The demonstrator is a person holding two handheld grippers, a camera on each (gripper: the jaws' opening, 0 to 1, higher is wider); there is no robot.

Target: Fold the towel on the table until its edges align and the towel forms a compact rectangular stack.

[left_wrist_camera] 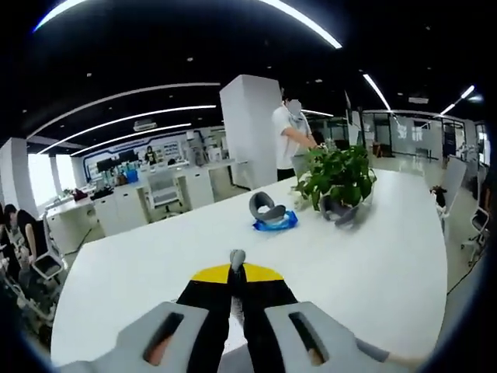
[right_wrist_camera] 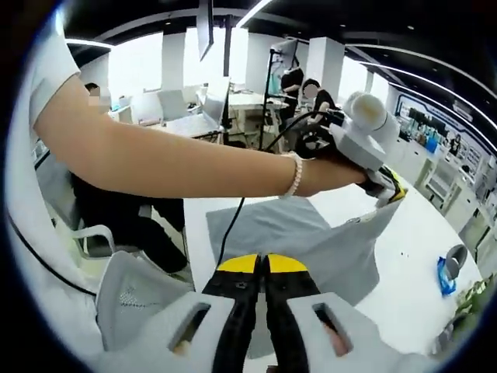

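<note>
Mid-fold: my left tool (right_wrist_camera: 388, 190) and right tool (right_wrist_camera: 264, 268), both clamped on the grey towel (right_wrist_camera: 311, 241), lift it; next, align edges.

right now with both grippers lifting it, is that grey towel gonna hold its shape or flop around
Probably floppy: the grey towel drapes and creases between the left gripper and the right gripper. It seems light, since a pinched corner holds it up. Its lower part lies on the white table, so it may drag rather than slide freely.
</note>
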